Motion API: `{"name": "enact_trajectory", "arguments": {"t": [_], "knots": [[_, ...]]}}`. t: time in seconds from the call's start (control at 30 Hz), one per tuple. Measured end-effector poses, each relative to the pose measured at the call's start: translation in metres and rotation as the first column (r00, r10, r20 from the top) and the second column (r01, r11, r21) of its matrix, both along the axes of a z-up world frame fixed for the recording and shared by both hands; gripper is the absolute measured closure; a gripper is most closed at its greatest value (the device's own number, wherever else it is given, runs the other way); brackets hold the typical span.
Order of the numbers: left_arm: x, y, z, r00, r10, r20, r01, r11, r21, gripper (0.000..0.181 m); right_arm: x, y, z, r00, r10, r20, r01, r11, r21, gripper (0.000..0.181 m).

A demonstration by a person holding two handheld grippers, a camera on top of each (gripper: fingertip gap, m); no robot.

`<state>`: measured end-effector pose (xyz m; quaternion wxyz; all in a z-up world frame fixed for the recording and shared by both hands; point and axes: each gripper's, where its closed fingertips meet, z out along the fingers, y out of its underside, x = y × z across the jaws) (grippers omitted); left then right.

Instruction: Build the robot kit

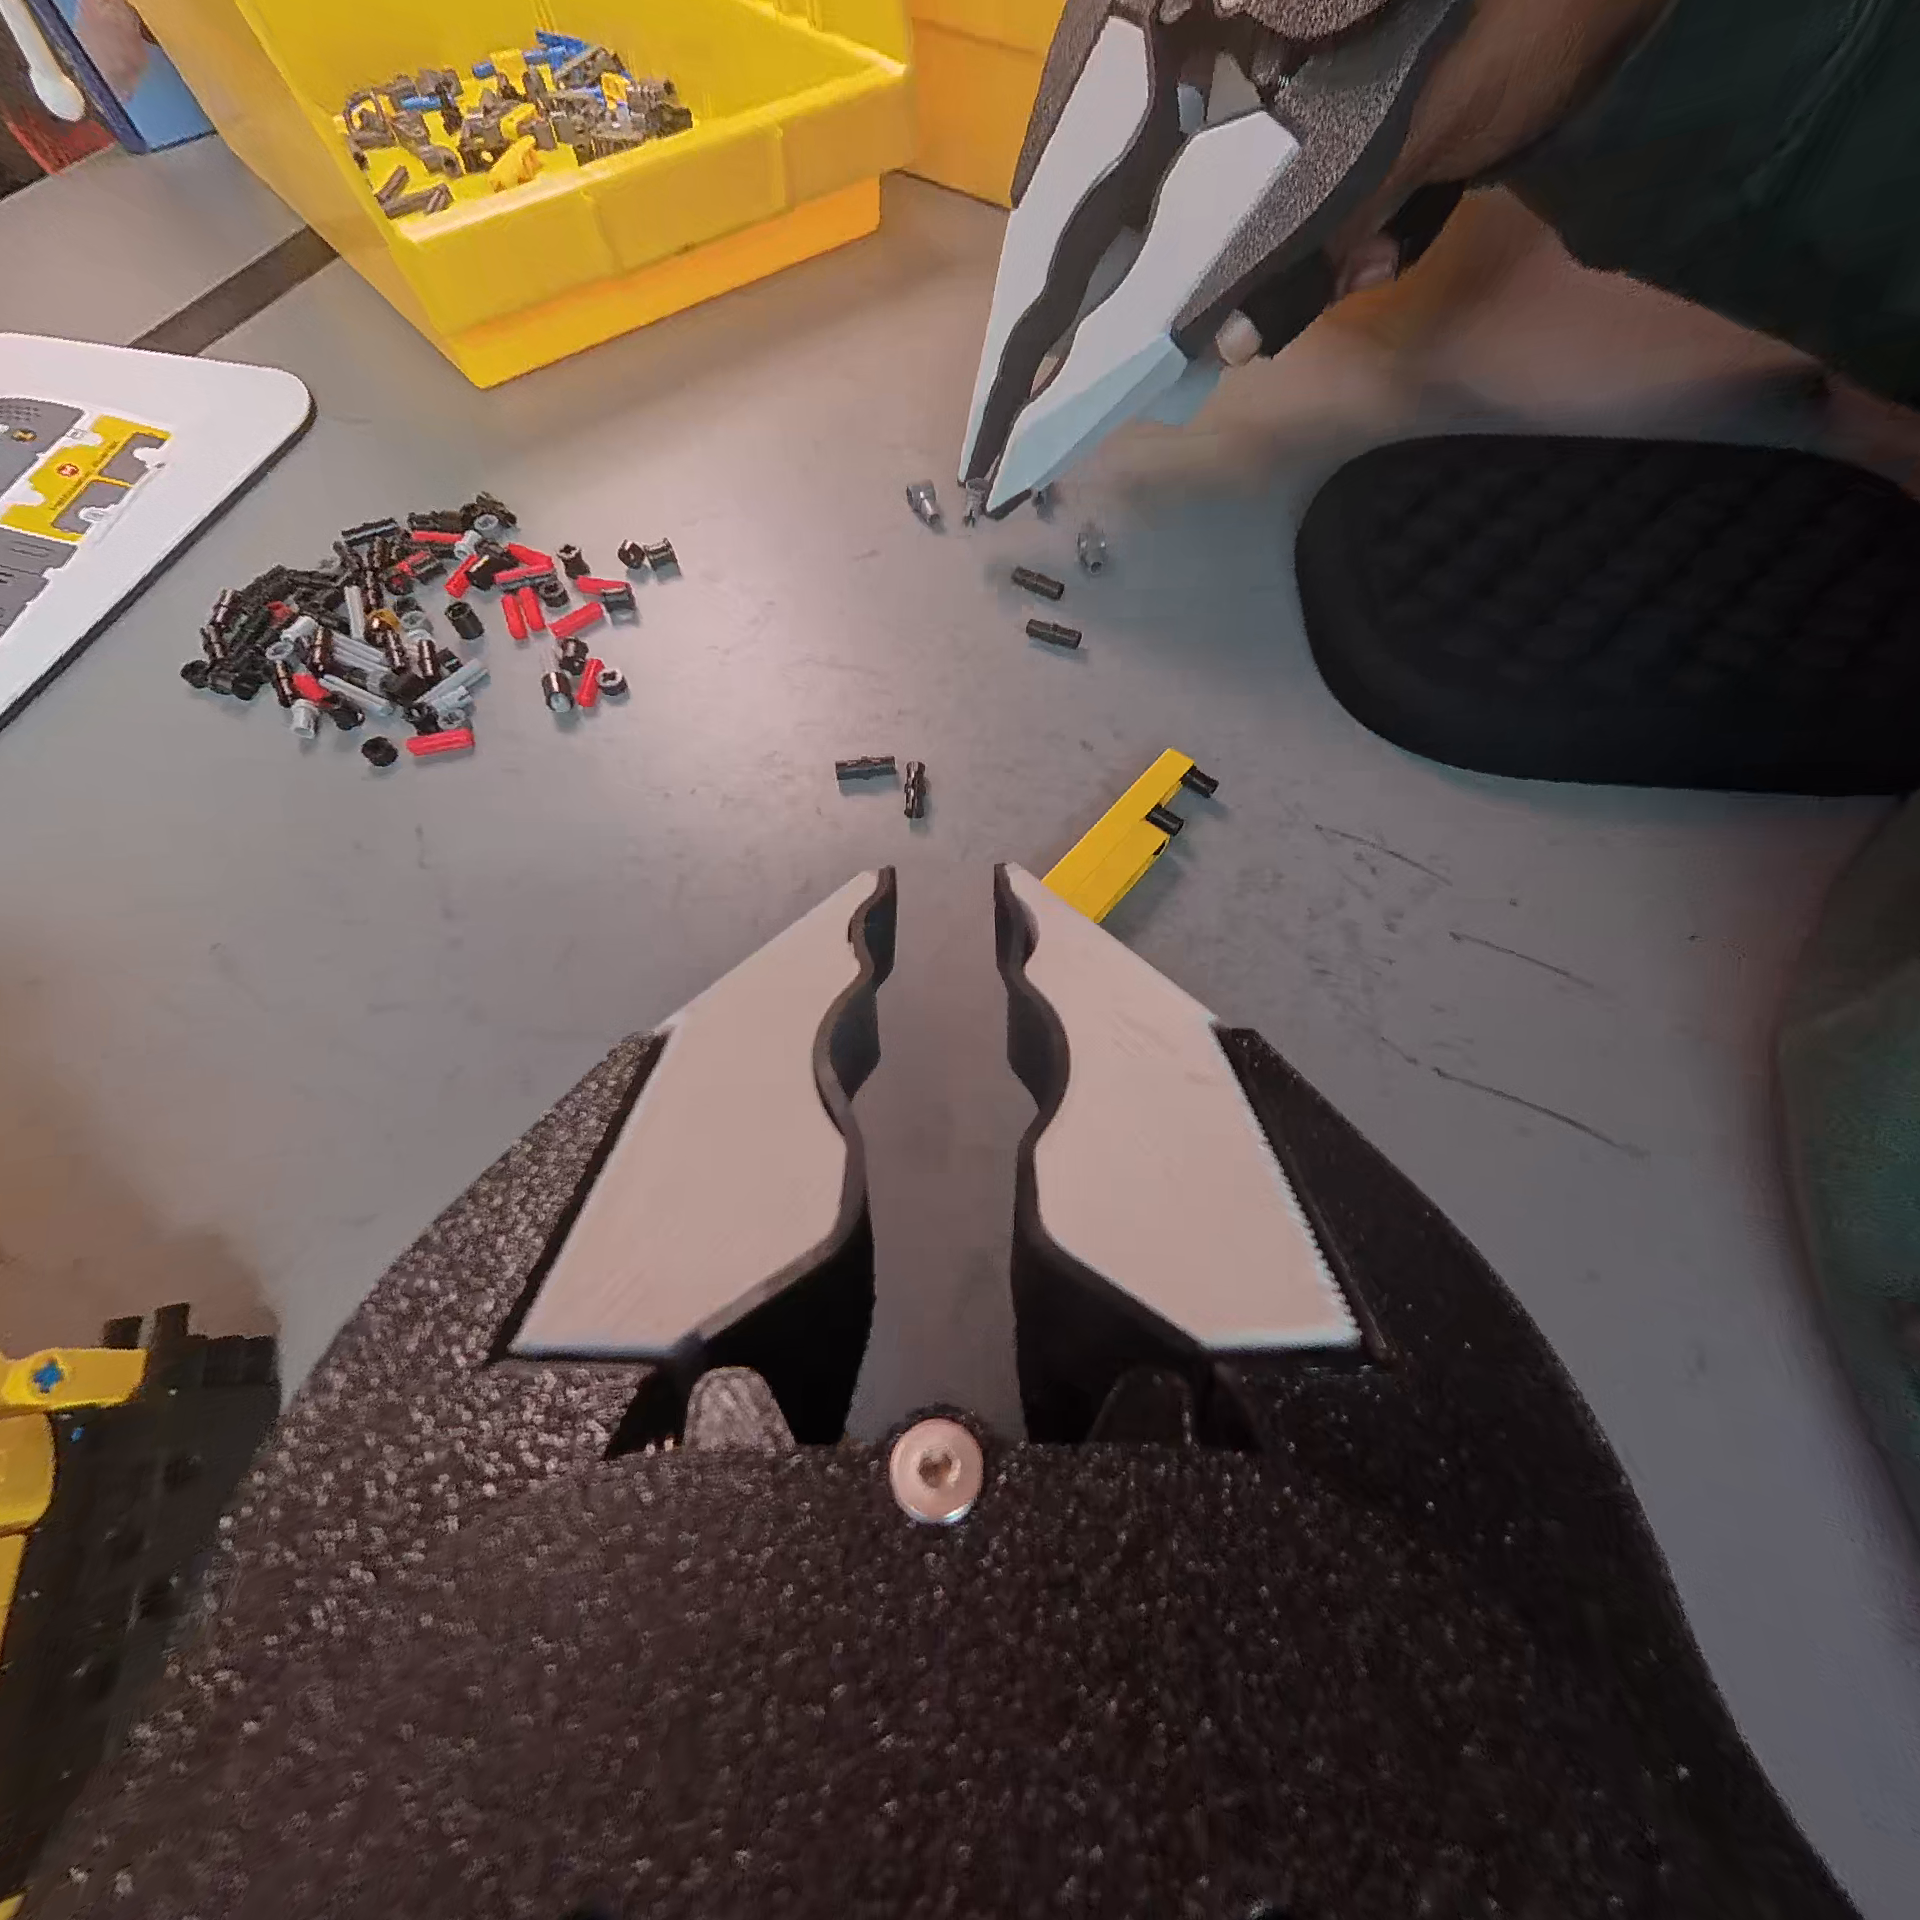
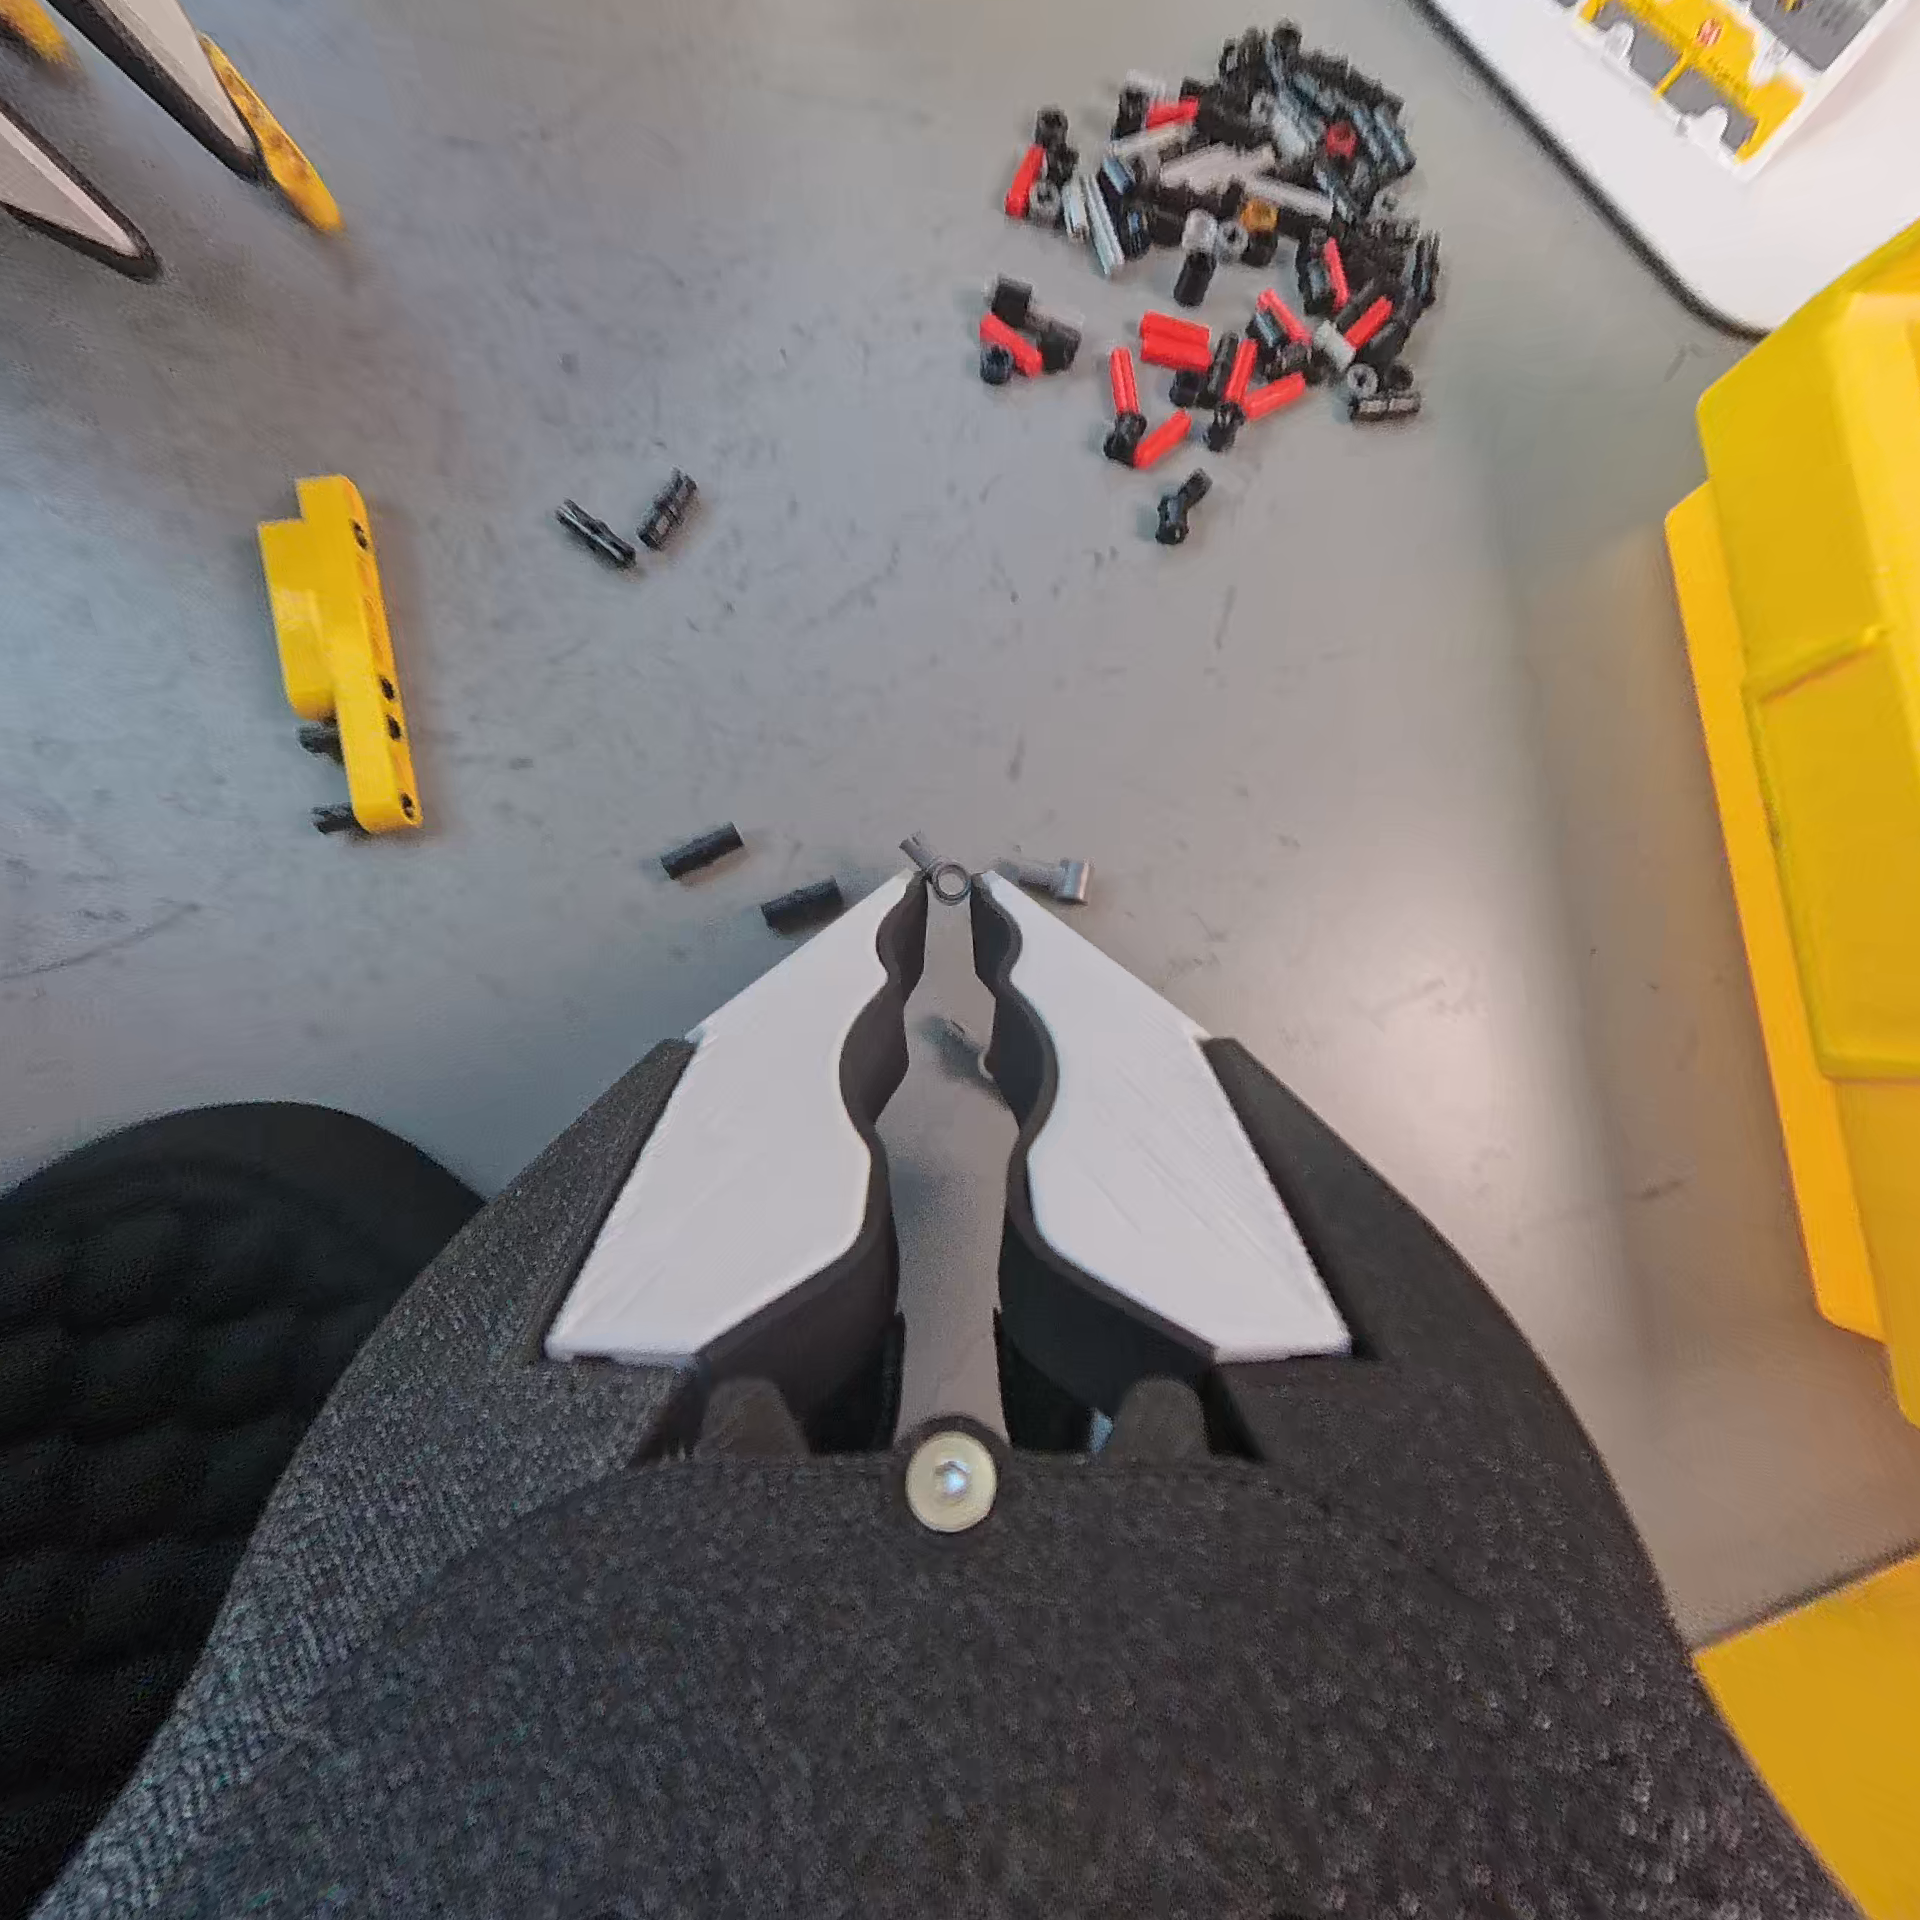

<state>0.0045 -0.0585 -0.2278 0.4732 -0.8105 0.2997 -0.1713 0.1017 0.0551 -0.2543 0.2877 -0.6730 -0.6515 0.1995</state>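
We had the right gripper tipped down at the table, its fingers drawn almost together on a small grey pin that sat pinched at the very tips, touching or just off the surface; we could not tell which. A second grey pin lay just beside the right fingertip, and two black pins lay near on the other side. The left gripper hovered low over the table with its fingers parted by a moderate gap and nothing between them. Its right tip stood just beside a yellow beam, which lay flat with two black pegs pushed into one side. A pair of black pins rested just ahead of the left tips. Farther off lay a loose pile of black, red and grey pins, well apart from both grippers. Beyond it stood a yellow bin with more small parts inside, and a white printed sheet lay at the table's edge. A black pad lay close beside the right gripper, and a yellow-and-black assembly showed blurred at the left gripper's flank.
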Motion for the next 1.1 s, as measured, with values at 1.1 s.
{"name": "enact_trajectory", "arguments": {"t": [1.1], "knots": [[0.001,-0.003,0.074,0.909,-0.064,0.412,-0.033,0.974,0.226,0.173,-0.110,-0.124,0.110,0.709,0.012,-0.705,-0.503,0.709,-0.494,0.174]]}}
